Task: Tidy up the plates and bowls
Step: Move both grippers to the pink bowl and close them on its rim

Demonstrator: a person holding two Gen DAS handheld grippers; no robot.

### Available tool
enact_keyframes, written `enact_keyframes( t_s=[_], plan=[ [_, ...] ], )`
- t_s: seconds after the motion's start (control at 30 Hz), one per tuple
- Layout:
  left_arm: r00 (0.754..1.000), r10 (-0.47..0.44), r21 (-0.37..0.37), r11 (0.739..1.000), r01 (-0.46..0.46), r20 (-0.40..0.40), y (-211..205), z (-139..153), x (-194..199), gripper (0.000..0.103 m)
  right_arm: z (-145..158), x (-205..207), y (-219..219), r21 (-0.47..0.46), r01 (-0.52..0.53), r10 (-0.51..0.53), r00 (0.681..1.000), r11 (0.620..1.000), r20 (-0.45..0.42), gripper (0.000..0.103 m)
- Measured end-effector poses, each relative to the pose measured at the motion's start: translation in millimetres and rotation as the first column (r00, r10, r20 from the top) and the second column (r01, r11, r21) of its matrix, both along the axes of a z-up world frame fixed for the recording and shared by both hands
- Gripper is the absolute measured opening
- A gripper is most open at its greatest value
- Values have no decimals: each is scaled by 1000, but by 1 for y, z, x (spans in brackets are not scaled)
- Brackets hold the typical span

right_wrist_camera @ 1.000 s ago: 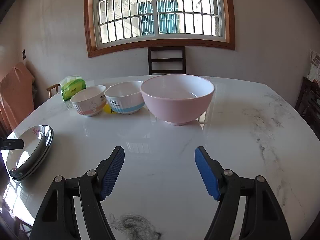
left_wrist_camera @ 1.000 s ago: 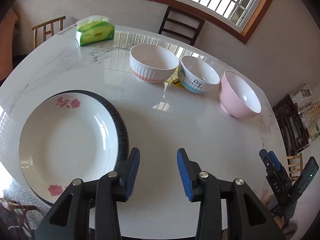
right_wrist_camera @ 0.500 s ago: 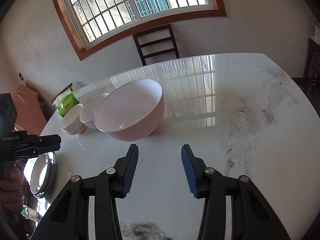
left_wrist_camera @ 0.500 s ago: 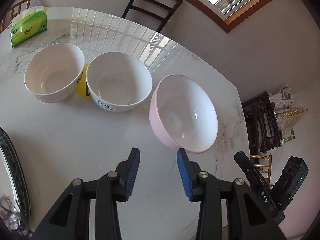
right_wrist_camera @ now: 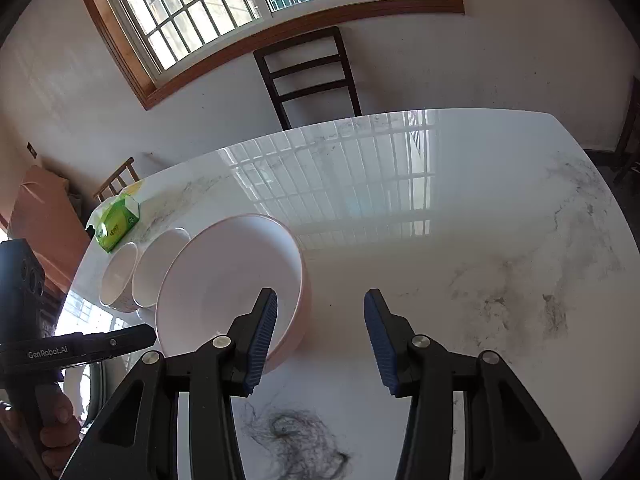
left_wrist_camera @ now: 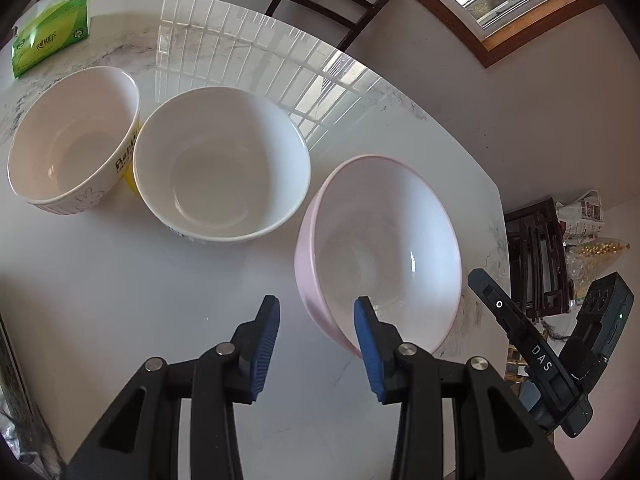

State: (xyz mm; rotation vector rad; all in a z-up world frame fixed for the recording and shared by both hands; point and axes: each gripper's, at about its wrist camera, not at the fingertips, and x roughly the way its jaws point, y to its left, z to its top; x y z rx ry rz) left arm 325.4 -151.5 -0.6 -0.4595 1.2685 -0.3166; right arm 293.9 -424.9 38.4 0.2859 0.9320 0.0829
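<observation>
Standing in a row on the white marble counter [left_wrist_camera: 100, 280]: a cream rabbit-print bowl [left_wrist_camera: 72, 148], a white bowl [left_wrist_camera: 220, 164], a pink bowl [left_wrist_camera: 380, 248]. Left hand-held gripper [left_wrist_camera: 316, 336] and right hand-held gripper [right_wrist_camera: 320, 334] both spread, empty.

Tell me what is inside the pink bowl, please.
Nothing: the pink bowl shows a bare white inside with only light glints. The left claw hides a small part of its near rim, so that spot cannot be checked.

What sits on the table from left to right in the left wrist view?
Green tissue pack → rabbit-print bowl → white bowl → pink bowl → the other hand's claw.
</observation>
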Motion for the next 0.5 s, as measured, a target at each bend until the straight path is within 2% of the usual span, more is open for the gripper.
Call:
enact_keyframes(
  t_s=[0.37,0.5],
  plan=[
    [999,8,25,1000,-6,-47,-13,-18,8,39,-29,41,5,-55,-26,20,995,998,-103,41],
    [998,14,20,1000,-13,-59,-12,-19,8,39,-30,46,8,-78,-23,14,994,997,-113,41]
  ],
)
